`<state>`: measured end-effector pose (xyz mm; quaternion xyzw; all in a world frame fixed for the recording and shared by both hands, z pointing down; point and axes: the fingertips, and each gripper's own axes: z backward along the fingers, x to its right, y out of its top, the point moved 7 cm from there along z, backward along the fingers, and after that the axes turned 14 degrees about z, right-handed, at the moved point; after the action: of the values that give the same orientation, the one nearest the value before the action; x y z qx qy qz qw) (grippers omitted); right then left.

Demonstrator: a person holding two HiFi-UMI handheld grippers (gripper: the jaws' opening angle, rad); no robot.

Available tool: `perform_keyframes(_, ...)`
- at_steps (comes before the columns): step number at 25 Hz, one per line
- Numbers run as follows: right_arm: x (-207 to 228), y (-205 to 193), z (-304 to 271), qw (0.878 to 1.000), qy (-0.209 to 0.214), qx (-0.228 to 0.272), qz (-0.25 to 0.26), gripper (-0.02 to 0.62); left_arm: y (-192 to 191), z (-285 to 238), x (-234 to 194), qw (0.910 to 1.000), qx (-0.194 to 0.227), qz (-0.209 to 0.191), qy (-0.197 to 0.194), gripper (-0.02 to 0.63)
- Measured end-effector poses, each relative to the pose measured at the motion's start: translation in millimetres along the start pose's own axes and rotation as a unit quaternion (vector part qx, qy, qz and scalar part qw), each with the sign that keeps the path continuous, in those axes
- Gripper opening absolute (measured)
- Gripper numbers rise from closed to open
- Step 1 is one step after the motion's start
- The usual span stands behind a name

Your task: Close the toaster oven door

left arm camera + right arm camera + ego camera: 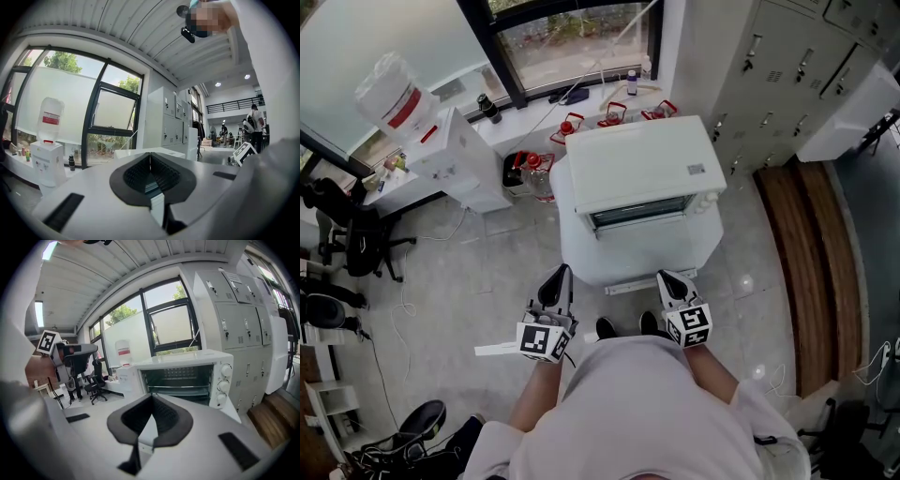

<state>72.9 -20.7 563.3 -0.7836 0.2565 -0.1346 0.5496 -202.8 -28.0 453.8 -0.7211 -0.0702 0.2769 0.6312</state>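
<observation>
None of the closing is done: the toaster oven (639, 169) sits just ahead of the right gripper (670, 279), its cavity and racks exposed. That gripper and the left gripper (559, 274) both have their jaws pressed together, empty and touching nothing. Lifting the door shut is all left to do. A white stand (581, 253) carries the oven. Left of the left gripper stands a water dispenser (441, 150), and right of the right gripper are grey lockers (787, 66).

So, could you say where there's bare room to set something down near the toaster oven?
Bare: the toaster oven top, and the floor left of its table. Crowded: the windowsill behind, with red-lidded containers.
</observation>
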Motion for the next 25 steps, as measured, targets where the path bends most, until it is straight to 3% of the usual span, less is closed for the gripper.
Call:
perform_keyframes(17, -8, -102, -26, 0.991, 0.025, -0.122, -0.040, 0.008, -1, 12, -3, 0.9996, -0.012, -0.003, 0.023, 0.020)
perform_keyframes(25, -8, -130, -34, 0.988, 0.030, -0.152, -0.020, 0.008, 3, 14, -4, 0.9991, -0.019, -0.009, 0.036, 0.020)
